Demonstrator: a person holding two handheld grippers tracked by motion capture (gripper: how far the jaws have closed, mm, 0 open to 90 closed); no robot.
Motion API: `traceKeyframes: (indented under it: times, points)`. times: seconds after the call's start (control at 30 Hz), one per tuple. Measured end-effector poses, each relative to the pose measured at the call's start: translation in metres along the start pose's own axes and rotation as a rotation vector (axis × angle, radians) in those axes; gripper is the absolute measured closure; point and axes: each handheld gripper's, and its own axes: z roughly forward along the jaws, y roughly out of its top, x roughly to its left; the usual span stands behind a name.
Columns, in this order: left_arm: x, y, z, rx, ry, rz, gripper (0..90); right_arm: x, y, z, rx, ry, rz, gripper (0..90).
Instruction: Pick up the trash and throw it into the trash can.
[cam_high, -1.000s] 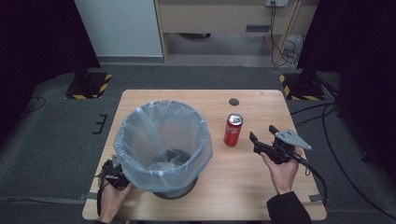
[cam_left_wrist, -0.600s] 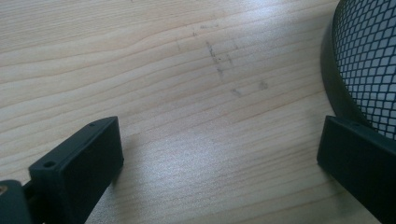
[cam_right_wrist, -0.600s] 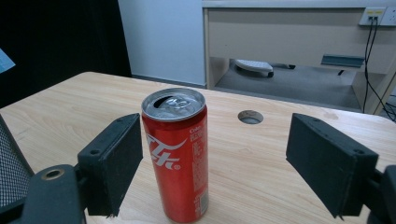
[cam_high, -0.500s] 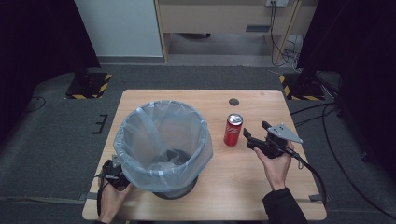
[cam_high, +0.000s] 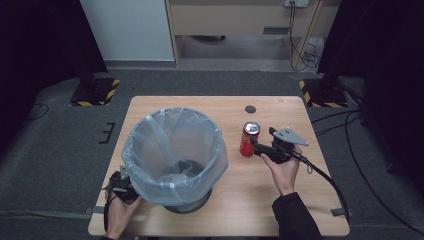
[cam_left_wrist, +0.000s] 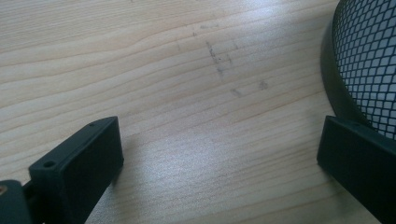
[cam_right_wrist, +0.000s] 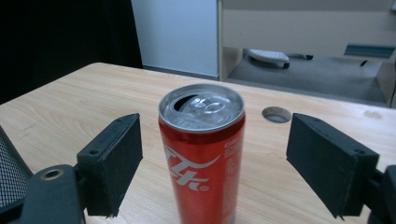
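The red drink can (cam_right_wrist: 201, 154) stands upright on the wooden surface (cam_high: 235, 210), right of the middle, just right of the lined bin. Its tab hole is open, so it is probably empty or part full: light, thin-walled, easy to dent under a hard squeeze, and smooth enough to slip. The best hold looks to be across the straight side wall at about mid-height, with only moderate pressure, and the can kept upright in case liquid remains.

The right gripper (cam_right_wrist: 212, 170) has its jaws spread wide on either side of the can, neither pad touching it. In the high view this gripper (cam_high: 256, 144) sits just right of the can (cam_high: 248, 139), pointing left at it.

The right gripper view shows the open top and the gaps between pads and can wall, which the high view is too far off to resolve. The high view gives the layout: the wire-mesh wastebasket (cam_high: 172, 155) with its clear plastic liner stands left of the can, and a round grommet hole (cam_high: 250, 109) lies farther back.

The left gripper (cam_left_wrist: 219, 168) rests released, jaws wide apart over bare wood, its right jaw close against the basket's dark base ring (cam_left_wrist: 336, 88). From above it (cam_high: 120, 186) sits at the near-left foot of the basket.
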Motion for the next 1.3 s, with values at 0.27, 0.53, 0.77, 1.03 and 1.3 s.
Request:
traceKeyframes:
  times: [0.27, 0.53, 0.77, 1.03, 1.3]
  points:
    - [0.000, 0.000, 0.000, 0.000, 0.000, 0.000, 0.0, 0.000, -0.009, 0.016, 0.041, -0.006, 0.017, 19.3]
    - [0.000, 0.000, 0.000, 0.000, 0.000, 0.000, 0.0, 0.002, -0.019, 0.031, 0.066, 0.003, 0.031, 20.0]
    - [0.000, 0.000, 0.000, 0.000, 0.000, 0.000, 0.0, 0.001, -0.025, 0.043, 0.080, -0.004, 0.047, 20.1]
    - [0.000, 0.000, 0.000, 0.000, 0.000, 0.000, 0.0, 0.000, -0.031, 0.051, 0.091, -0.009, 0.040, 25.2]
    - [0.000, 0.000, 0.000, 0.000, 0.000, 0.000, 0.0, 0.002, -0.033, 0.052, 0.074, -0.020, -0.002, 33.9]
